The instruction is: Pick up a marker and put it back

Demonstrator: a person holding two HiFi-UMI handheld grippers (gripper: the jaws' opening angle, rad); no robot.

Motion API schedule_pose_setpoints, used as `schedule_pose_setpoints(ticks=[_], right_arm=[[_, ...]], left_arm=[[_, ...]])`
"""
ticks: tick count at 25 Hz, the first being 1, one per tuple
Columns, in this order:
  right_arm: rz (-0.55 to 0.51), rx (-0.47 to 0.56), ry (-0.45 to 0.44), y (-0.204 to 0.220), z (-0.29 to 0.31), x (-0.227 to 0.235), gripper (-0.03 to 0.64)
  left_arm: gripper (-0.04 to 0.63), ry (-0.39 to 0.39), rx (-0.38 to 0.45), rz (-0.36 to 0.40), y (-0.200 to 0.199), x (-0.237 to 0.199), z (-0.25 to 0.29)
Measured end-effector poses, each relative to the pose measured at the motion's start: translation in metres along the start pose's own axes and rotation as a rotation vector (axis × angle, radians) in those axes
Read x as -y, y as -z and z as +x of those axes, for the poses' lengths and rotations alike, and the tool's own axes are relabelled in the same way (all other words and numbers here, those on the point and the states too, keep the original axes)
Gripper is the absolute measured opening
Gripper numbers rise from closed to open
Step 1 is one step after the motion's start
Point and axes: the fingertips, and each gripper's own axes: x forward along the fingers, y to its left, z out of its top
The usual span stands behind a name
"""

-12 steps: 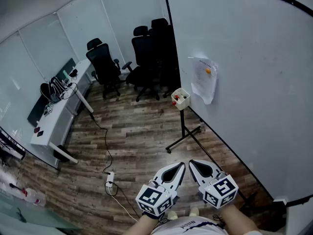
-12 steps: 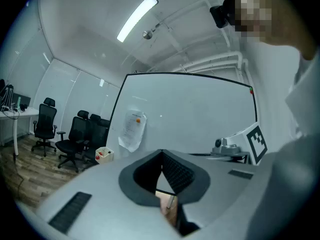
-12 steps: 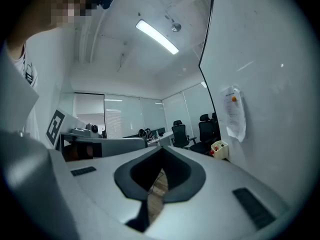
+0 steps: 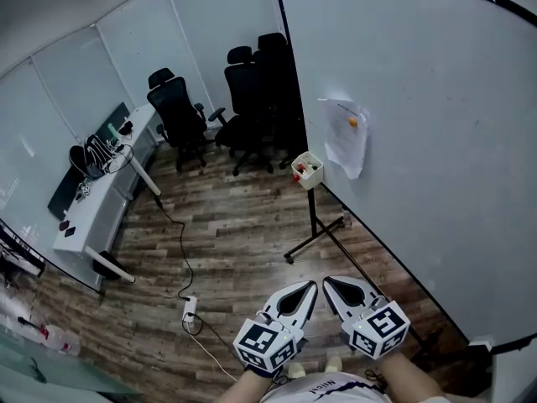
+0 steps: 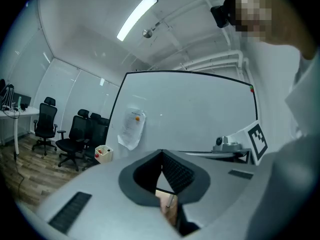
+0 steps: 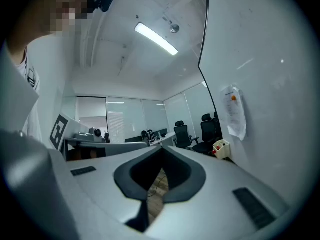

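left gripper (image 4: pixel 310 287) and right gripper (image 4: pixel 329 282) are kept closed, empty; hardly anything was moved, marker box (image 4: pixel 307 170) not yet reached.

Pale panelled walls (image 4: pixel 126 49) enclose a wood-plank floor (image 4: pixel 235 250) with a white desk (image 4: pixel 101 204) at left, black office chairs (image 4: pixel 252 99) behind, a large whiteboard (image 4: pixel 436 141) at right, and a strip light (image 5: pixel 136 17) overhead.

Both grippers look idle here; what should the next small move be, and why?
Probably walk toward the cream marker holder at the whiteboard's edge: it stands well ahead, out of reach, while the right gripper and left gripper sit shut, empty, near the body.
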Motion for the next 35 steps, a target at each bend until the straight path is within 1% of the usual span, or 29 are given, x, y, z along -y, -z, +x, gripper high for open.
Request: schedule_pose_setpoints(ticks=[14,21,28,32,35], right_arm=[[-0.009,0.042,-0.003,-0.008,-0.026,0.030,0.014],[-0.012,0.054,-0.006,-0.009,-0.029,0.042,0.014],[-0.023,0.036,0.009,-0.008,-0.007,0.056,0.014],[-0.032,0.016,0.033,-0.005,0.023,0.070,0.014],[-0.040,0.002,0.052,-0.009,0.055,0.081,0.014]], left_arm=[[0.012,-0.054,0.015,0.028,0.002,0.012,0.019],[0.012,-0.067,0.010,0.046,0.003,0.016,0.030],[0.012,-0.068,0.018,0.043,0.000,-0.008,0.043],[0.012,-0.055,0.017,0.046,-0.002,-0.040,0.058],[0.012,-0.050,0.020,0.069,-0.010,-0.071,0.071]])
